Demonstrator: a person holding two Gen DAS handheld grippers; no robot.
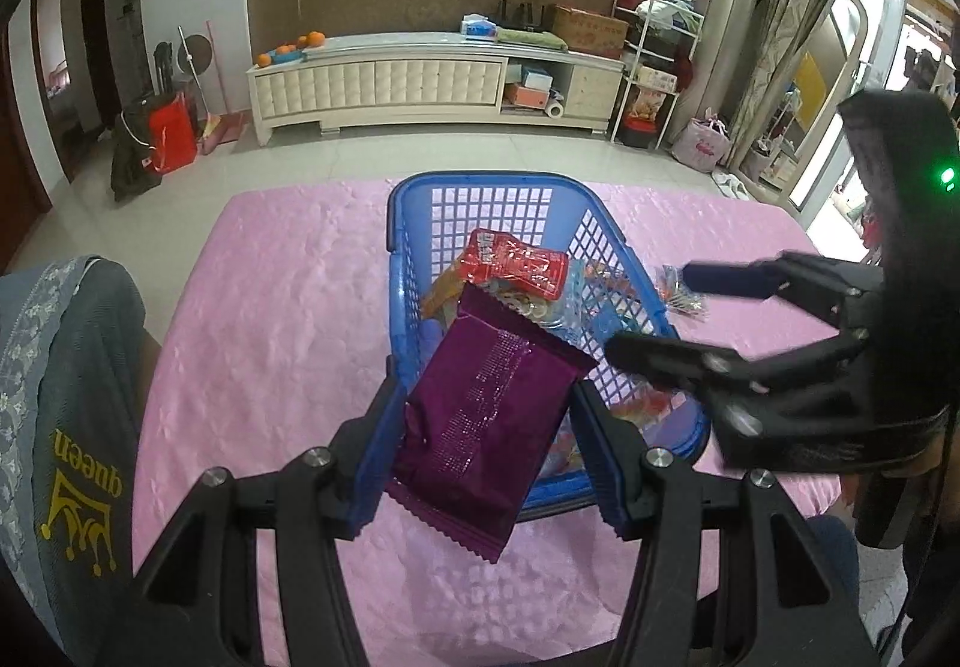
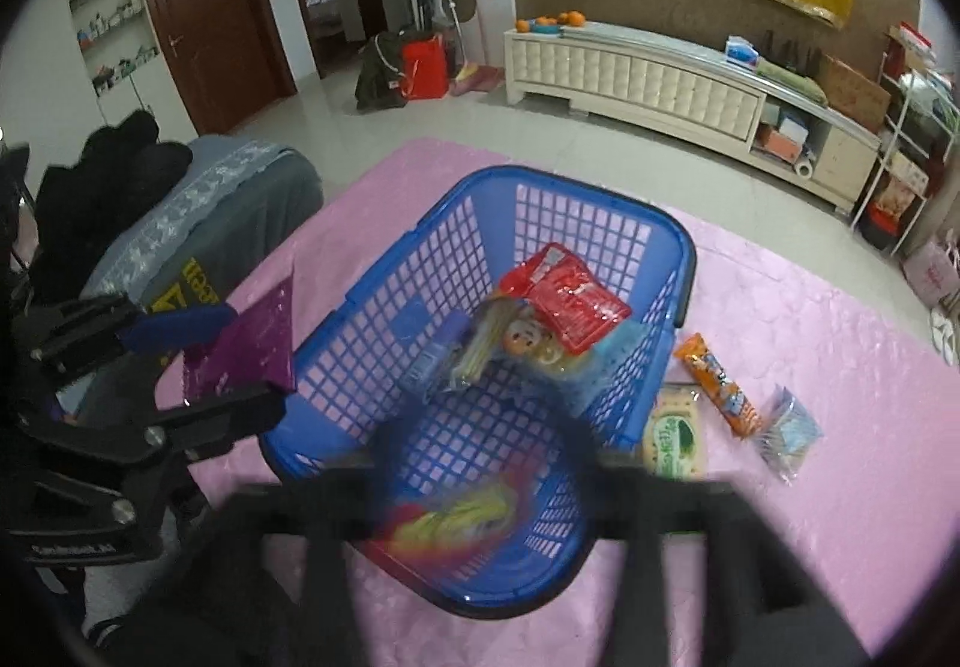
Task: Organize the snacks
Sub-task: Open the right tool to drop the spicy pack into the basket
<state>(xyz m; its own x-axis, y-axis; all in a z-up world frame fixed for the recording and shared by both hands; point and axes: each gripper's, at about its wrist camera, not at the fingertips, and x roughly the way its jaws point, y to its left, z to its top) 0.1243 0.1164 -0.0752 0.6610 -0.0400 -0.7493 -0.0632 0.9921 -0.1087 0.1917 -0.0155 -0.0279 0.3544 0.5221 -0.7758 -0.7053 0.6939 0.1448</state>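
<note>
A blue plastic basket (image 1: 420, 223) (image 2: 600, 211) stands on the pink tablecloth and holds several snack packets, a red one (image 1: 522, 262) (image 2: 573, 301) on top. My left gripper (image 1: 483, 436) is shut on a purple snack packet (image 1: 486, 421) (image 2: 246, 349), held over the basket's near rim. My right gripper (image 1: 648, 310) (image 2: 480, 439) is open and empty above the basket, blurred in its own view. An orange packet (image 2: 717, 388), a green packet (image 2: 675, 436) and a clear blue-white packet (image 2: 789, 433) lie on the cloth right of the basket.
The pink-covered table (image 1: 270, 307) (image 2: 840, 487) ends at a tiled floor. A chair with a grey cloth (image 1: 66, 397) (image 2: 198, 223) stands at the left. A white TV cabinet (image 1: 420, 84) lines the far wall.
</note>
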